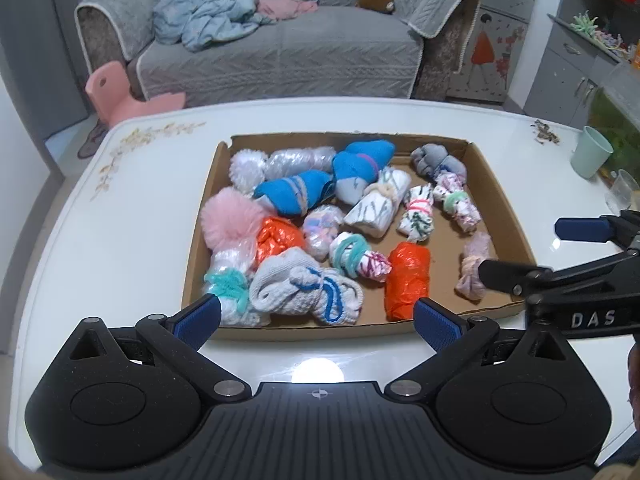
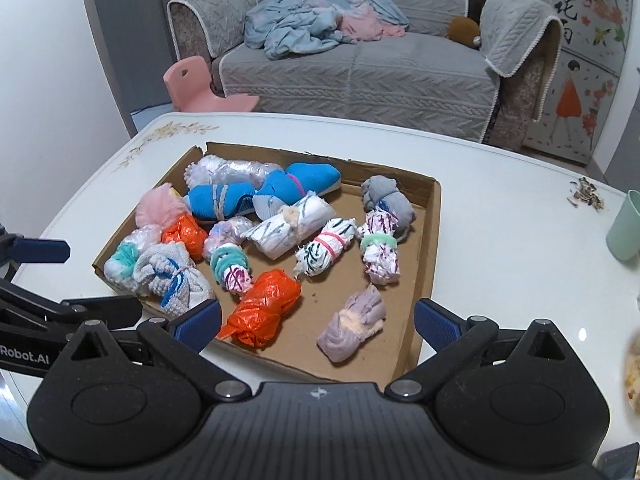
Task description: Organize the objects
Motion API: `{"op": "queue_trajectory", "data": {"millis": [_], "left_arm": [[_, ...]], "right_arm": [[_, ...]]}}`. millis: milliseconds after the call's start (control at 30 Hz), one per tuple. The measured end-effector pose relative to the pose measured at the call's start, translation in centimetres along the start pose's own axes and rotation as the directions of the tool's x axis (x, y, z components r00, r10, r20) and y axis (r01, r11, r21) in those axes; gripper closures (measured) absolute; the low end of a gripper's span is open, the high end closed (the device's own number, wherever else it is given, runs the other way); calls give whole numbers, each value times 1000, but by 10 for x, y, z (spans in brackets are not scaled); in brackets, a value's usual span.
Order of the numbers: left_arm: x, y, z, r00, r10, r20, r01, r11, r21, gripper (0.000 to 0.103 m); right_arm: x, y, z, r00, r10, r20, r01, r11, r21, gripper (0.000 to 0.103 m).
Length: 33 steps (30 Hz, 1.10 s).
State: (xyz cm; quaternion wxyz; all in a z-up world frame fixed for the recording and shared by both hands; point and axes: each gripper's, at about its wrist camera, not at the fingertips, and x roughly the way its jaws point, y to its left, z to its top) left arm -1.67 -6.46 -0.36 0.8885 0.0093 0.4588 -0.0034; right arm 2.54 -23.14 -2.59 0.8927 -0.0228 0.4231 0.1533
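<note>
Two grippers hover over the near edge of a white desk (image 1: 120, 216), each with its blue-padded fingers spread wide and nothing between them. The left gripper (image 1: 318, 320) faces the front wall of a shallow cardboard tray (image 1: 496, 200) that lies flat on the desk. The right gripper (image 2: 318, 320) looks at the same tray from its near right corner, and in the left wrist view it reaches in from the right, its fingers (image 1: 582, 230) parted, one of them over the tray's right edge.

Inside the tray lie many rolled bundles of socks and bags, most tied with bands. Crowded on the left are a pink fluffy roll (image 1: 230, 218), a grey knitted roll with blue cord (image 1: 306, 292) against the front wall, and a small orange bag (image 1: 278, 238) between them. Two blue sock rolls (image 1: 296, 192) lie toward the back. A larger orange plastic bundle (image 2: 262, 308) rests near the front, apart from a pale lilac roll (image 2: 354, 324) to its right. A grey roll (image 2: 386, 200) sits in the far right corner, touching a white patterned roll with a green band (image 2: 380, 248).

A mint green cup (image 1: 591, 152) stands on the desk well to the right of the tray. Behind the desk is a grey sofa (image 1: 280, 56) with a crumpled blue blanket (image 1: 224, 4).
</note>
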Motion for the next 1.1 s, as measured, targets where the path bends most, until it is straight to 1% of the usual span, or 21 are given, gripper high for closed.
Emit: {"op": "queue_trajectory", "data": {"millis": [100,200,300,433,567,800,1033,1100], "left_arm": [[2,1,0,1000,24,9,-24,1000,3,1],[4,3,1,999,30,20,-30,1000,4,1],[6,6,2,998,62,21,-62,998,-7,1],[6,9,2,996,82,24,-82,997,-11,1],[7,8,3,996,93,12,-94,996,5,1],[6,10,3,996,89,14,-89,996,2,1],[1,9,5,995,88,56,-89,996,24,1],[3,9,6,996,85,41,-85,996,22,1]], "right_arm": [[4,-1,1,1000,-28,-3,28,1000,-2,1],[7,-4,2,999,-43,-6,43,999,-2,1],[9,-6,3,998,-62,-3,62,998,-4,1],[10,-6,4,998,-60,-4,60,998,-9,1],[10,-6,5,998,-59,-4,59,998,-17,1],[13,-3,6,998,-55,-6,55,998,-32,1],[13,-2,6,999,-44,-11,44,998,-42,1],[14,-1,6,999,-43,-11,43,998,-49,1]]}}
